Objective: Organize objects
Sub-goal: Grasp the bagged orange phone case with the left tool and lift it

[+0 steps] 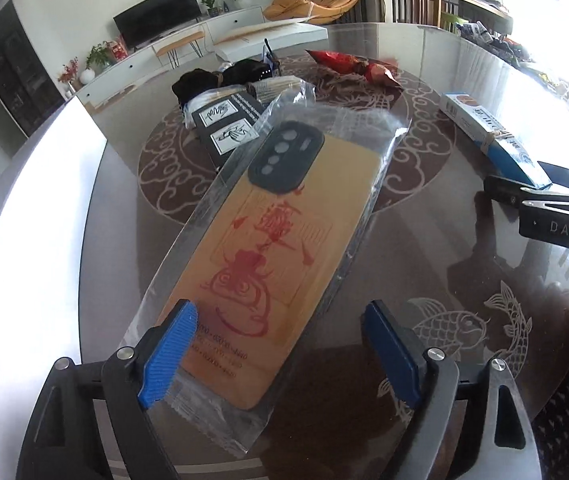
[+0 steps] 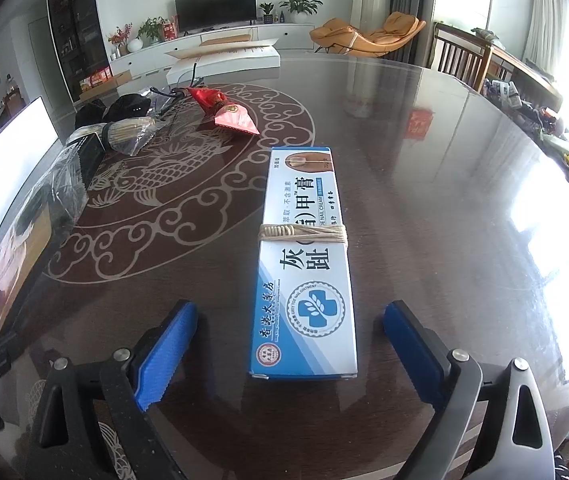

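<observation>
Both grippers' fingers apart — left gripper (image 1: pixel 280 348) over bagged phone case (image 1: pixel 260 248), right gripper (image 2: pixel 290 348) straddling cream box (image 2: pixel 304 264) — red packet (image 2: pixel 226 114) and black pile (image 2: pixel 116 110) toward the tabletop's far edge.

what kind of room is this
Most likely a home living and dining room: a television on a low white cabinet, an orange lounge chair, and a large round table under glass with wooden chairs beside it.

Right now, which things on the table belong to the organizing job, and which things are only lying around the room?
Belong to the job:
- yellow phone case in clear plastic bag, between the left gripper fingers
- blue-and-white cardboard cream box with string, before the right gripper
- red foil snack packet
- black printed box

Lying about:
- black television
- orange lounge chair
- green potted plants
</observation>
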A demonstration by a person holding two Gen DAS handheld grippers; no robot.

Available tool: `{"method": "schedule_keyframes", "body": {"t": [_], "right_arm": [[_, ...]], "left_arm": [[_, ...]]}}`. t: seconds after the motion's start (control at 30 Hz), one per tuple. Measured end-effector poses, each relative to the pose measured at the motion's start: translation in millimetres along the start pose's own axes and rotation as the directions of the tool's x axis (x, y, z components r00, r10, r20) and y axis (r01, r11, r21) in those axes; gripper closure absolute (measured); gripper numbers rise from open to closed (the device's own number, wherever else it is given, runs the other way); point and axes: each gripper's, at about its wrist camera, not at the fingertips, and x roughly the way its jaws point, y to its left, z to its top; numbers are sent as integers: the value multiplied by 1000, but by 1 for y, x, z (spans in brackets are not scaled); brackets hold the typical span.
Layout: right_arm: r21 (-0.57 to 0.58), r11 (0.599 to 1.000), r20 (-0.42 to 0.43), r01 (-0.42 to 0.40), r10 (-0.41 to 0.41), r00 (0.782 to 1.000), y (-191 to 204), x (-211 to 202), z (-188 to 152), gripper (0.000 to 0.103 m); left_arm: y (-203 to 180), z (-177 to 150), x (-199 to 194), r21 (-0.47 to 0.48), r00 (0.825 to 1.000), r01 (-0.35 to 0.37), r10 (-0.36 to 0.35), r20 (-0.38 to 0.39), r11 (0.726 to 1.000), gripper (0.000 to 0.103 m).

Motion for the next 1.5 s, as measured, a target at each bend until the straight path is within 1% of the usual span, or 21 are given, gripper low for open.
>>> {"method": "schedule_keyframes", "body": {"t": [0.07, 0.13, 0.17, 0.2, 0.3, 0.33, 0.37, 0.4, 0.47, 0.53, 0.6, 0.7, 0.8, 0.83, 0.9, 1.0, 1.13, 1.23, 1.33, 1.4, 1.5], "right_arm": [[1, 1000, 0, 0, 0, 1000, 0, 0, 0, 8], [-1, 1000, 0, 1, -1, 1000, 0, 0, 0, 8], [-1, 1000, -1, 1, -1, 1000, 0, 0, 0, 7], [-2, 1000, -2, 0, 0, 1000, 0, 0, 0, 7], [-3, 1000, -4, -1, 1, 1000, -1, 0, 0, 6], [-3, 1000, -4, -2, 2, 1000, -1, 0, 0, 6], [-3, 1000, -4, -1, 1, 1000, -1, 0, 0, 6], [-2, 1000, -4, -1, 1, 1000, -1, 0, 0, 6], [0, 1000, -1, -4, 4, 1000, -2, 0, 0, 6], [0, 1000, -3, -6, 6, 1000, -2, 0, 0, 5], [-4, 1000, -5, -4, 4, 1000, -2, 1, 0, 5], [-4, 1000, -6, -6, 6, 1000, -1, 1, 0, 5], [-8, 1000, -8, -5, 5, 1000, 0, 2, 0, 4], [-8, 1000, -9, -6, 6, 1000, 0, 2, 0, 4], [-8, 1000, -9, -6, 6, 1000, 0, 1, 0, 3], [-8, 1000, -9, -6, 6, 1000, 0, 2, 0, 3], [-8, 1000, -9, -5, 5, 1000, 0, 1, 0, 3], [-8, 1000, -9, -5, 5, 1000, 0, 1, -1, 3], [-8, 1000, -9, -4, 4, 1000, 0, 1, -1, 3], [-8, 1000, -9, -5, 4, 1000, 0, 1, 0, 3], [-8, 1000, -9, -4, 4, 1000, 0, 1, 0, 3]], "left_arm": [[7, 3, -4, 0, 999, 38, -38, 16, 999, 17], [12, 11, -11, 26, 996, 82, -83, 42, 996, 17], [12, 15, -11, 53, 995, 95, -97, 34, 994, 10], [12, 20, -7, 86, 995, 97, -98, 9, 992, 3], [7, 28, 10, 176, 999, 41, -41, -3, 984, 3], [7, 29, 18, 189, 1000, 25, -21, -19, 982, 3], [8, 30, 26, 187, 999, 34, -27, -40, 982, 0], [12, 34, 28, 158, 997, 74, -70, -32, 985, 0], [16, 38, 37, 103, 988, 142, -135, -68, 984, 0], [18, 36, 41, 39, 977, 204, -200, -77, 978, 5], [13, 28, 35, 4, 983, 180, -179, -41, 984, 14], [0, 13, 23, -58, 989, 143, -145, -40, 988, 21], [-12, -2, 13, -122, 993, 103, -110, -49, 987, 21], [-15, -4, 11, -127, 993, 99, -106, -49, 987, 20], [-19, -3, 11, -106, 994, 94, -100, -54, 990, 16], [-17, -2, 8, -58, 991, 105, -109, -72, 993, 15], [-10, -5, 0, -25, 983, 167, -168, -70, 986, 15], [-5, -6, -4, -21, 975, 213, -214, -60, 977, 15], [-5, -7, -6, -4, 967, 244, -243, -69, 970, 15], [-7, -7, -8, 24, 966, 253, -251, -65, 967, 15], [-13, -7, -10, 66, 956, 290, -285, -68, 955, 14]]}}
